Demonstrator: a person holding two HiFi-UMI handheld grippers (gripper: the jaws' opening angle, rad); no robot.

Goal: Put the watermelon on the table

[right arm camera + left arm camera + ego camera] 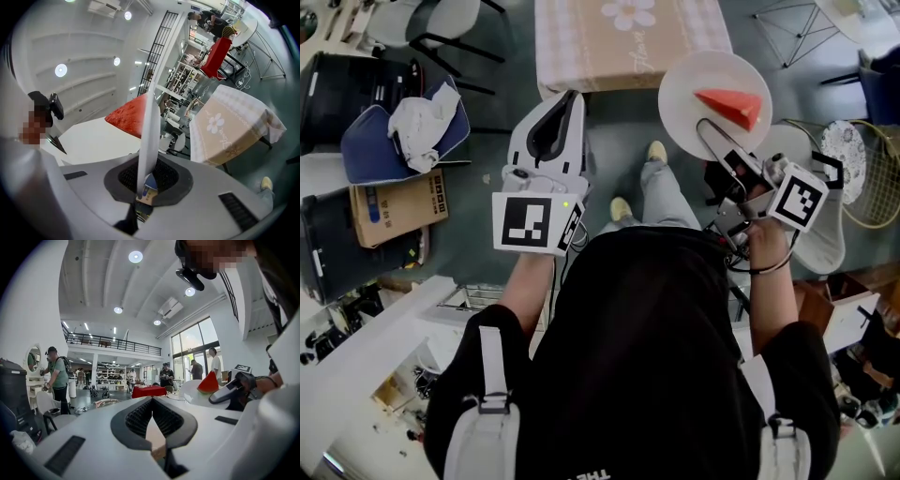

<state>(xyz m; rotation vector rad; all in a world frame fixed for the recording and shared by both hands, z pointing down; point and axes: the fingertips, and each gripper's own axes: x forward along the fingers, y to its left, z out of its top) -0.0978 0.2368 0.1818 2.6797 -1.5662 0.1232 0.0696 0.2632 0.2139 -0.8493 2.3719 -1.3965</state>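
Right gripper [709, 129] is clamped on the near rim of a white plate [694, 89]; the rim's edge is seen pinched between the pads in the right gripper view [147, 180]. Left gripper [565, 98] is closed on nothing, jaw tips met [152, 401], and is held level alongside.

Watermelon slice [733, 105] is lying on the plate's far half, well clear of the jaws, long axis across the plate, point toward the left gripper.

Table [609, 47] with flowered checked cloth is seen ahead and left of the plate; only its near right corner is overlapped by the rim. Judged: the plate needs carrying forward and leftward. Right hand is the only one loaded. Height over the tabletop cannot be told.
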